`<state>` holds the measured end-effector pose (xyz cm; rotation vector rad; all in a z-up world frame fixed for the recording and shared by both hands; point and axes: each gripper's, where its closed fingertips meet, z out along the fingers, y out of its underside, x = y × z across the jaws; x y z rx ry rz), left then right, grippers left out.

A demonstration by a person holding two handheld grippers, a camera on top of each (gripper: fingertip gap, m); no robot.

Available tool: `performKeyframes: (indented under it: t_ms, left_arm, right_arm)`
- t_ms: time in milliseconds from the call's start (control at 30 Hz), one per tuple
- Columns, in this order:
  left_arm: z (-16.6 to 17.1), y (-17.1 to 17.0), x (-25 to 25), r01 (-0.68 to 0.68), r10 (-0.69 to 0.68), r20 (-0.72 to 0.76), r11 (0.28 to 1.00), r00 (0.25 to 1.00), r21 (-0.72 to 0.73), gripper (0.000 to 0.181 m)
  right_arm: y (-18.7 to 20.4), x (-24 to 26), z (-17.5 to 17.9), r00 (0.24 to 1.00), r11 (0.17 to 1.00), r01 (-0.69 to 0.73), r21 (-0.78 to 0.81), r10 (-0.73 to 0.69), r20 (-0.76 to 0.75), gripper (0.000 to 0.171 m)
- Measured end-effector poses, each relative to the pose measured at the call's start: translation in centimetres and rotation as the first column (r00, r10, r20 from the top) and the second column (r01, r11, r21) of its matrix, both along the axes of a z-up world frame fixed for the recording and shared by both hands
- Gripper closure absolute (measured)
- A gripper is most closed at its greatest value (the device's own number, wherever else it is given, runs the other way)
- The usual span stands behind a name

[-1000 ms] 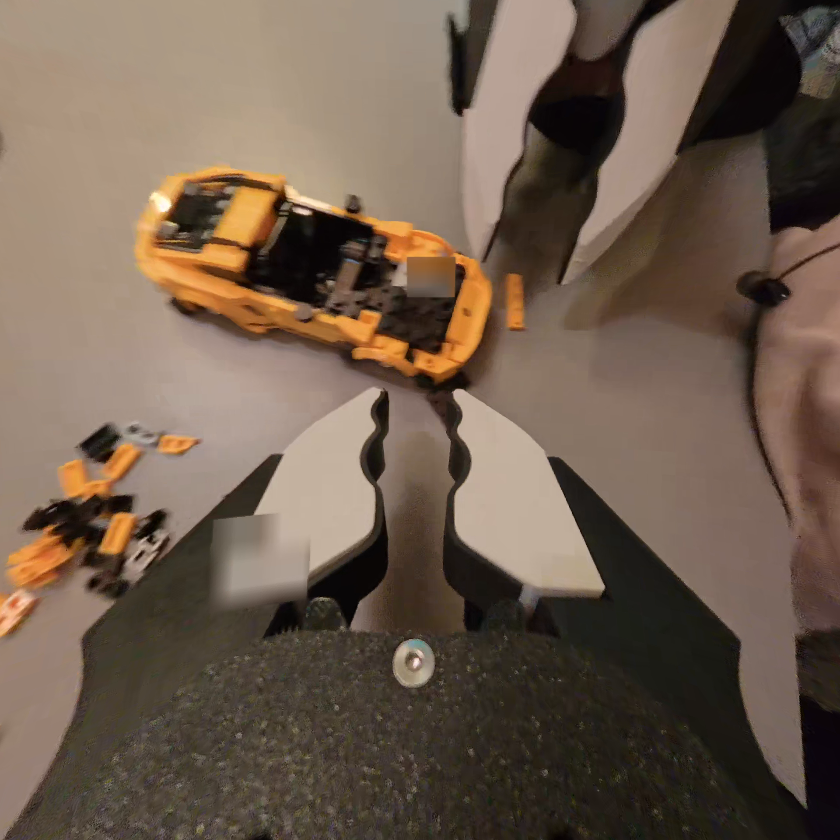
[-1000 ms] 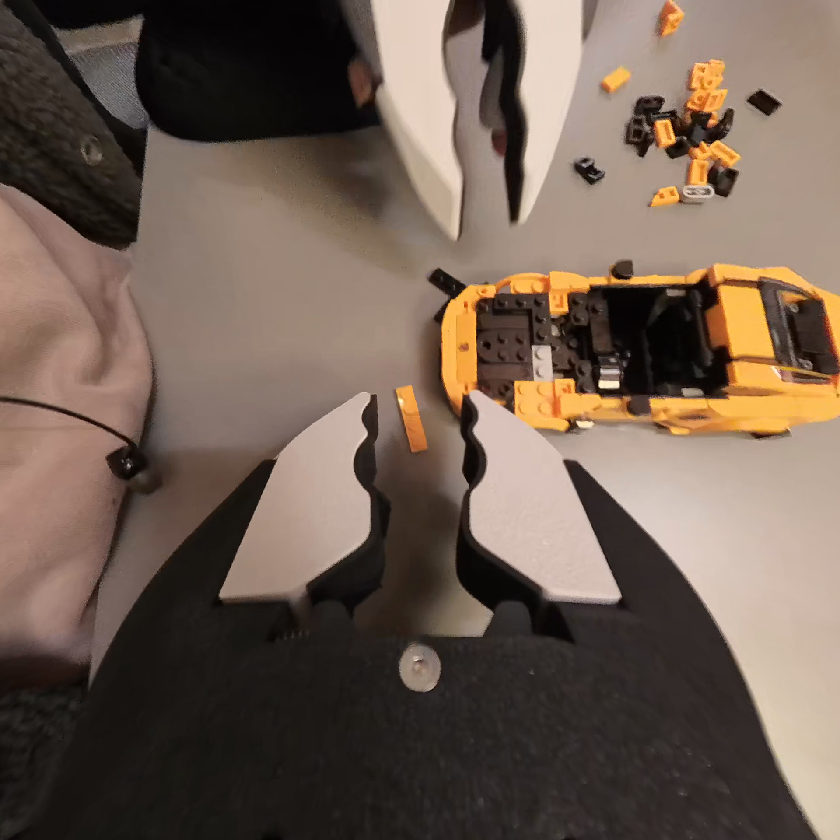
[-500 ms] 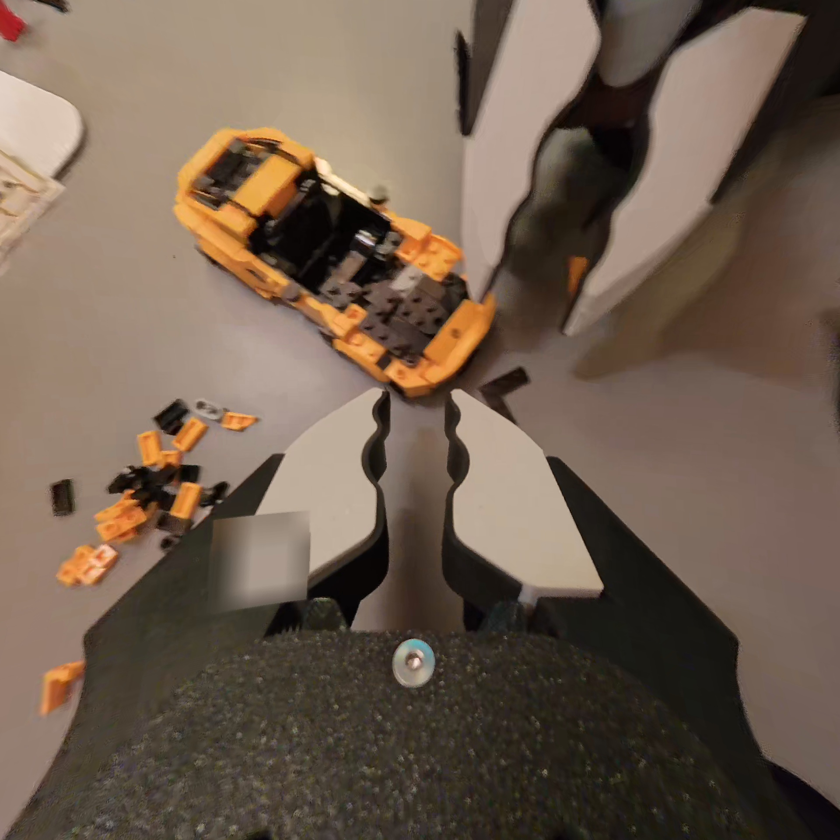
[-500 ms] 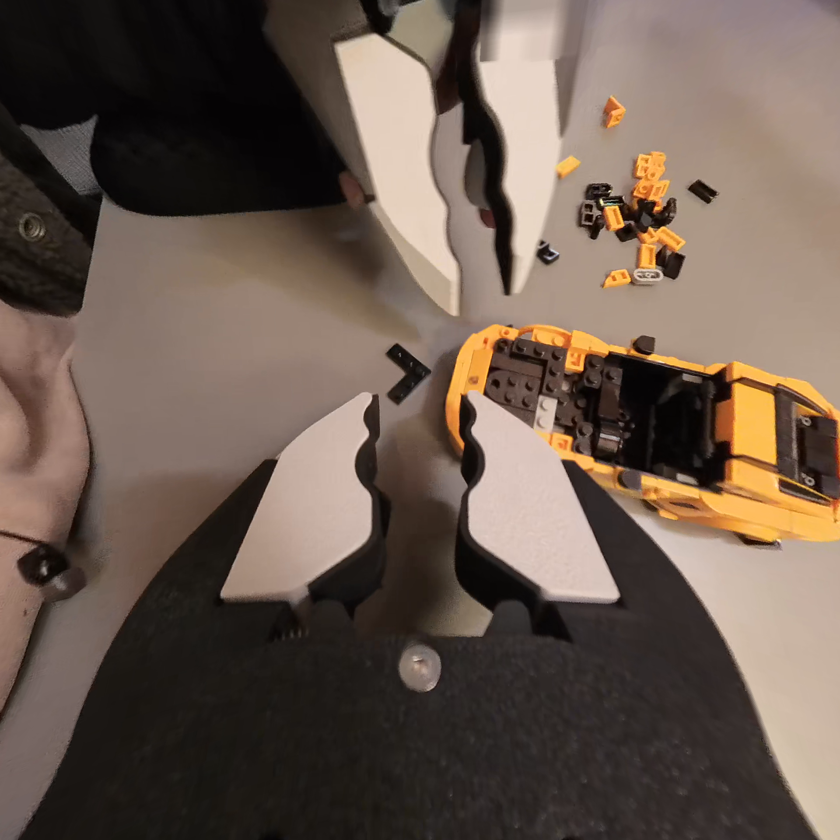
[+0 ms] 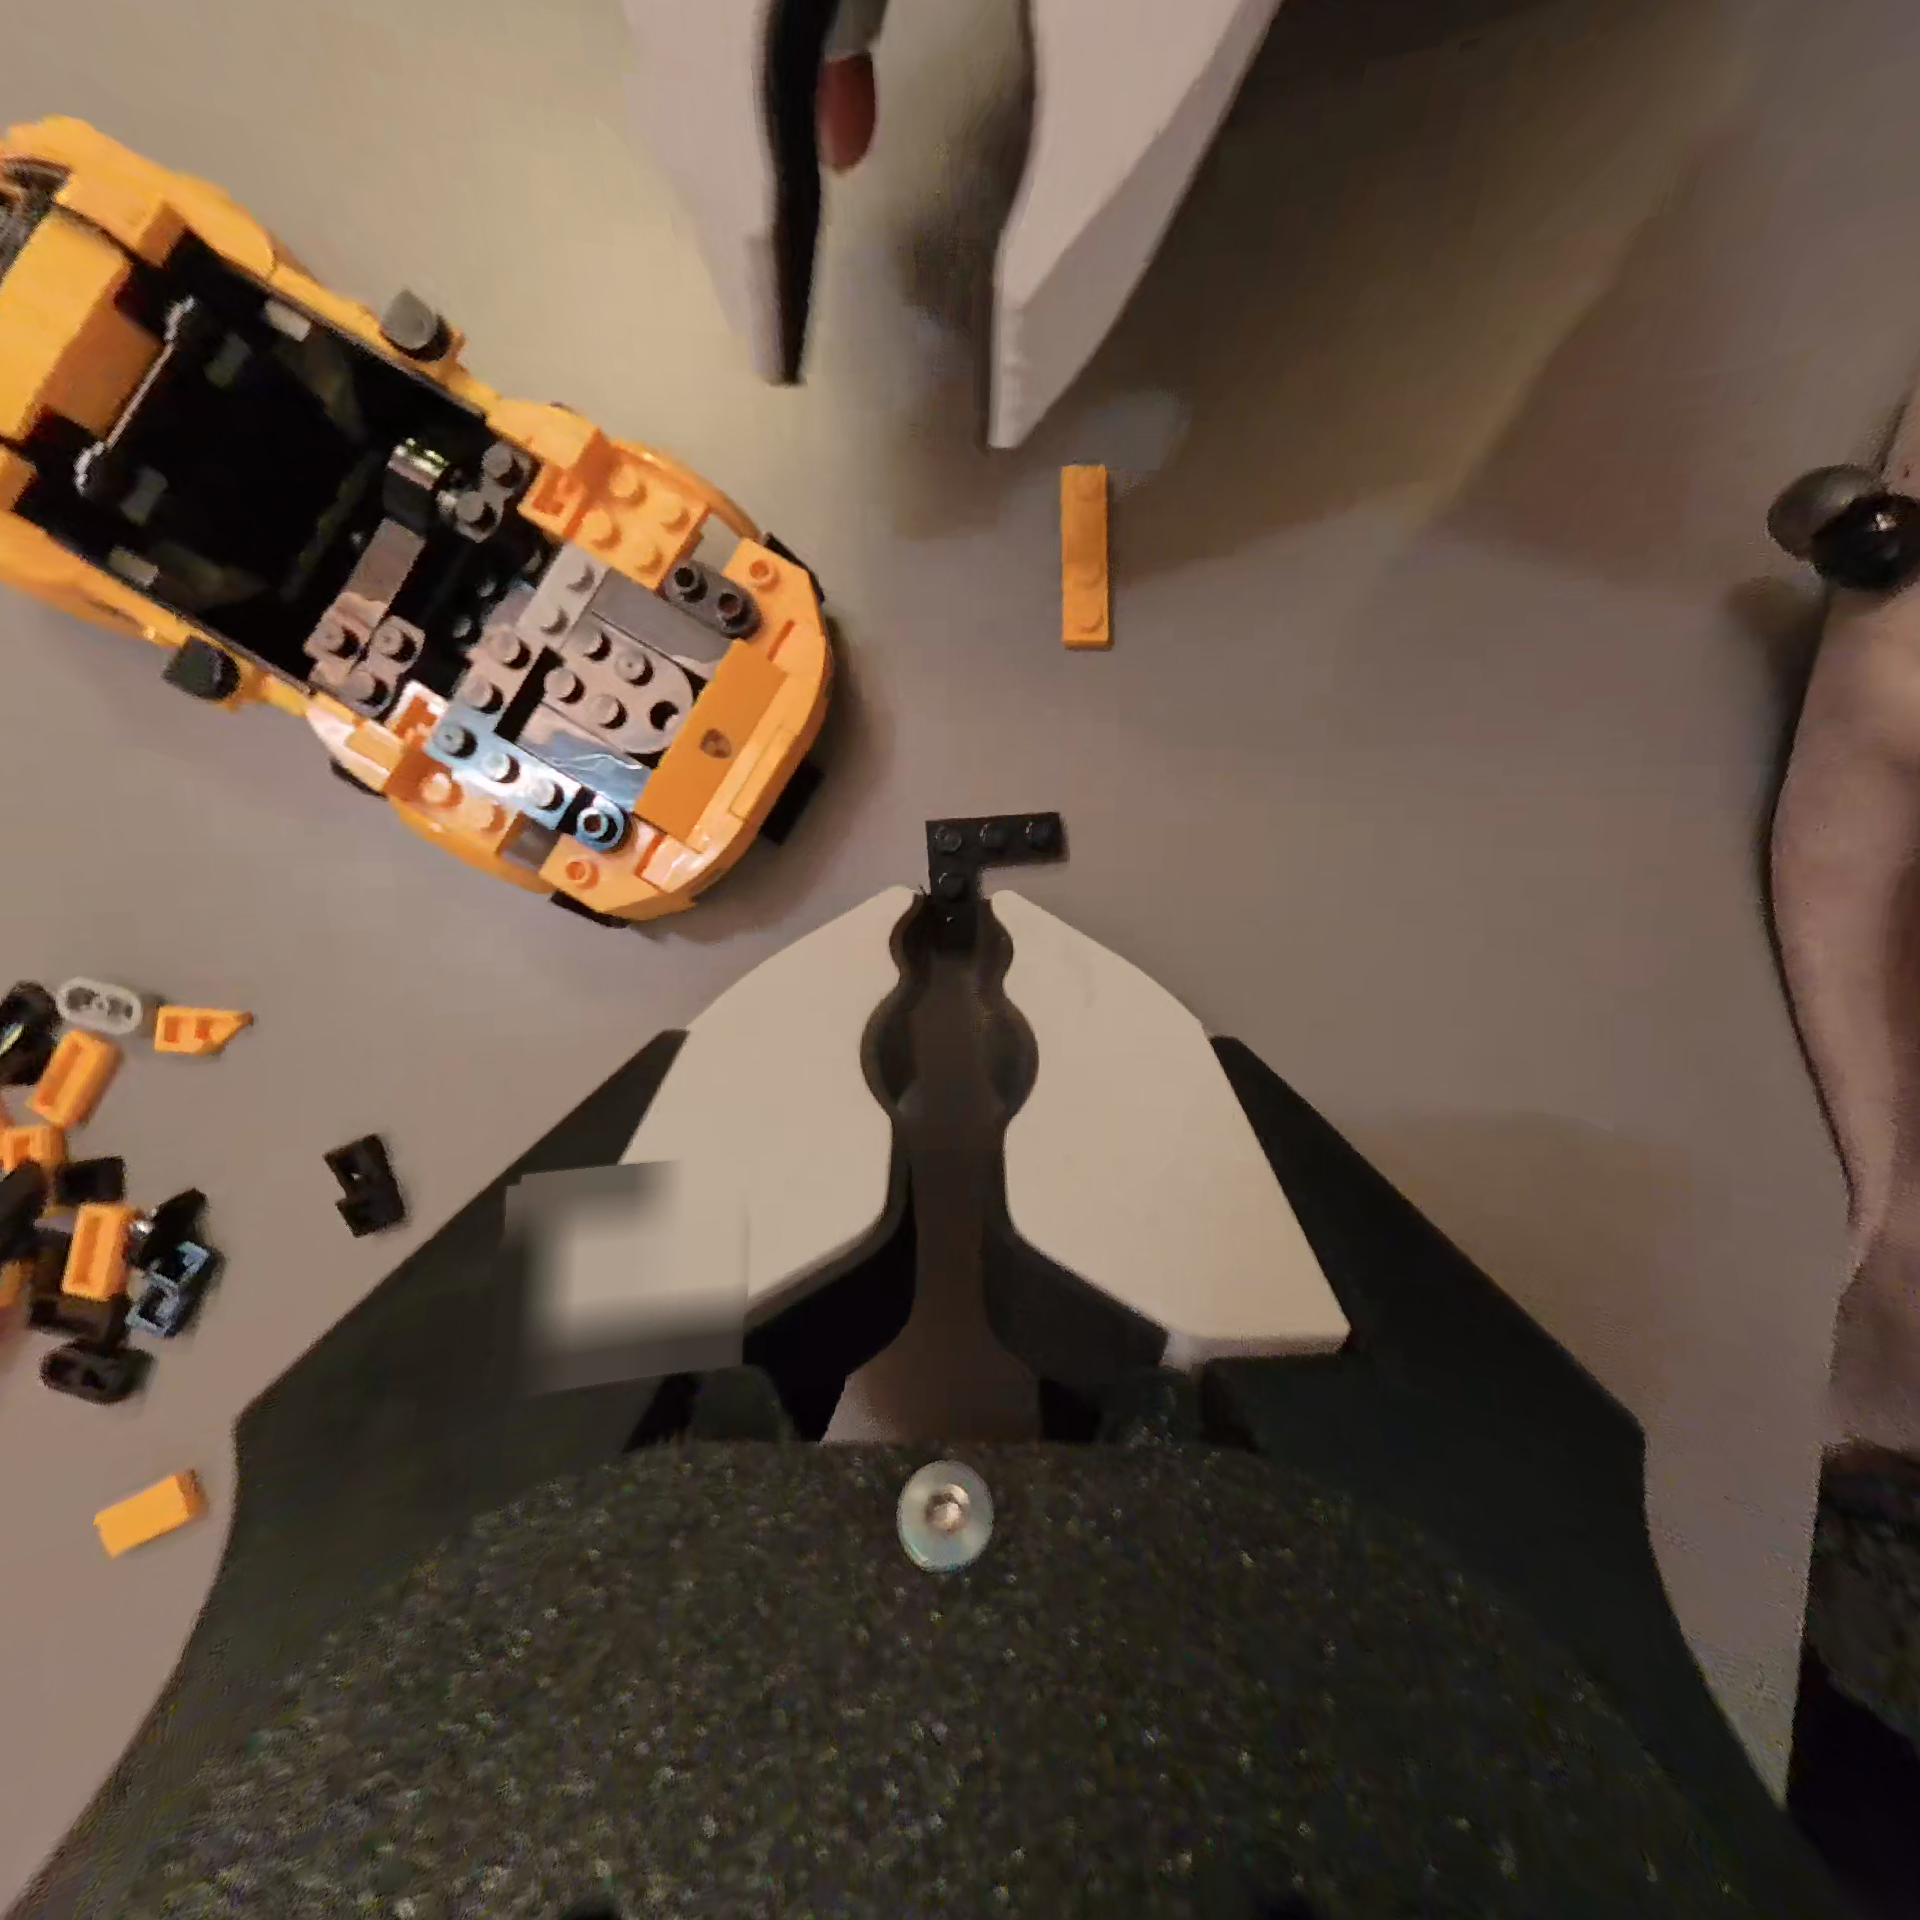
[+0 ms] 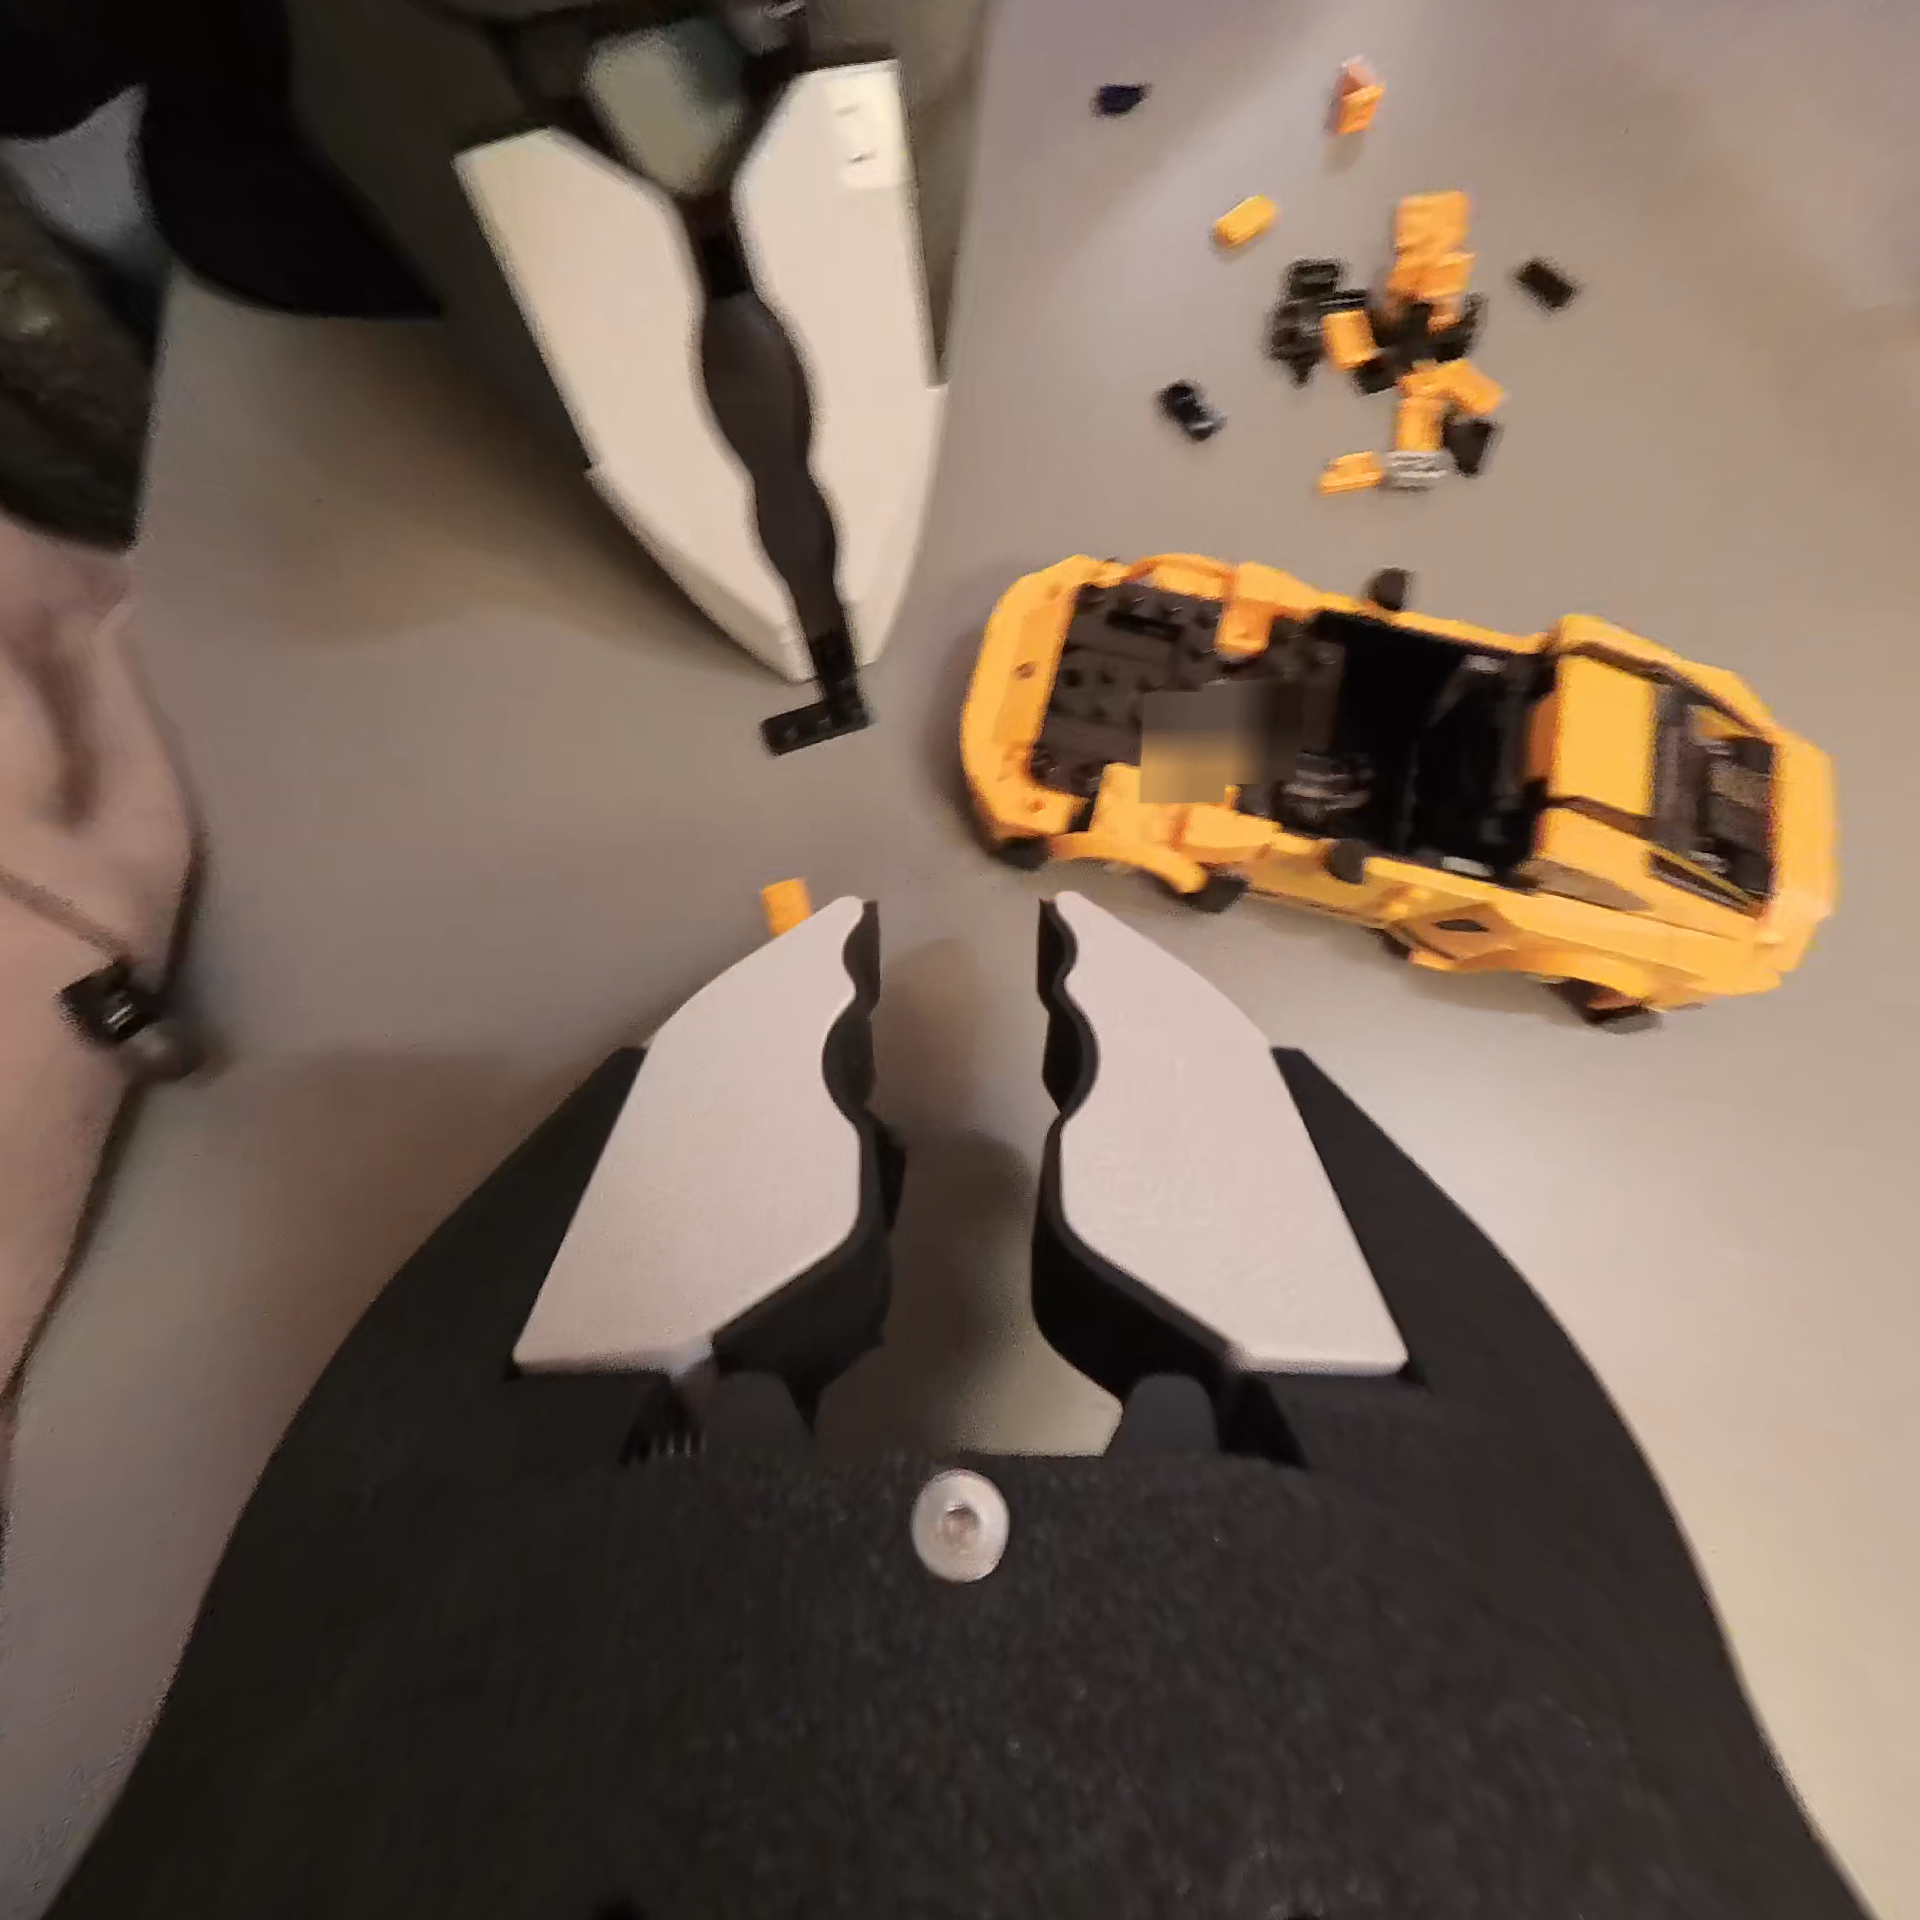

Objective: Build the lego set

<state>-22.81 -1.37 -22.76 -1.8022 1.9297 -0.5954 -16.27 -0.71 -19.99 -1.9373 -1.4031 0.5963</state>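
A half-built orange and black Lego car (image 5: pixel 436 582) lies on the grey table, also in the right wrist view (image 6: pixel 1392 779). My left gripper (image 5: pixel 951 904) is shut on one leg of a black L-shaped plate (image 5: pixel 997 840), low over the table right of the car's nose. The right wrist view shows the same grip (image 6: pixel 831 665) on the plate (image 6: pixel 816 722). My right gripper (image 6: pixel 956 914) is open and empty. An orange flat plate (image 5: pixel 1084 556) lies just off its left fingertip (image 6: pixel 784 899). The right gripper (image 5: pixel 894 405) also shows at the top of the left wrist view.
A pile of loose orange and black pieces (image 5: pixel 94 1195) lies left of my left gripper, far right in the right wrist view (image 6: pixel 1392 332). A person's arm (image 5: pixel 1849 935) and a dark bead on a cord (image 5: pixel 1860 520) are at the table's near edge. The left gripper's tips are roughly 8 cm from the right gripper's.
My left gripper has moved to the black L-shaped plate and shut on it. My right gripper, still open, has shifted so the orange plate lies beside its left fingertip.
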Motion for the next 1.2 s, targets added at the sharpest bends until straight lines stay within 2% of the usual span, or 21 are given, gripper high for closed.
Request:
performKeyframes:
  t_ms: [100, 200, 267, 400, 600, 967, 1200]
  left_arm:
    - [0.0, -0.7, 0.1, 0.121, -0.12, 0.022, 0.993, 0.992, -0.01, 0.174]
    - [0.0, -1.6, 0.5, 0.229, -0.226, 0.069, 0.973, 0.972, -0.032, 0.174]
    - [0.0, -1.7, 0.9, 0.243, -0.238, 0.097, 0.969, 0.966, -0.043, 0.173]
    - [0.4, -1.6, 1.0, 0.244, -0.236, 0.138, 0.969, 0.962, -0.044, 0.162]
    - [2.1, -1.1, 1.1, 0.218, -0.193, 0.254, 0.973, 0.948, -0.076, 0.162]
    - [5.4, 1.5, 1.9, 0.082, -0.026, 0.475, 0.992, 0.879, -0.098, 0.165]
    - [5.6, 2.1, 2.0, 0.052, 0.006, 0.493, 0.993, 0.87, -0.104, 0.165]
  right_arm:
    - [-2.6, -0.2, -0.9, 0.989, 0.989, -0.133, -0.062, 0.136, 0.049, 0.144]
    - [-3.4, -0.4, -2.1, 0.976, 0.982, -0.175, -0.066, 0.181, 0.117, 0.145]
    - [-3.4, -0.6, -2.5, 0.973, 0.981, -0.181, -0.07, 0.189, 0.134, 0.147]
    - [-3.2, -0.7, -2.7, 0.971, 0.984, -0.167, -0.066, 0.176, 0.161, 0.154]
    - [-3.7, -0.8, -2.7, 0.955, 0.98, -0.183, -0.075, 0.195, 0.223, 0.163]
    - [-3.7, -0.9, -2.8, 0.946, 0.964, -0.185, -0.193, 0.228, 0.232, 0.164]
    - [-3.6, -1.1, -2.8, 0.949, 0.964, -0.212, -0.159, 0.242, 0.203, 0.164]
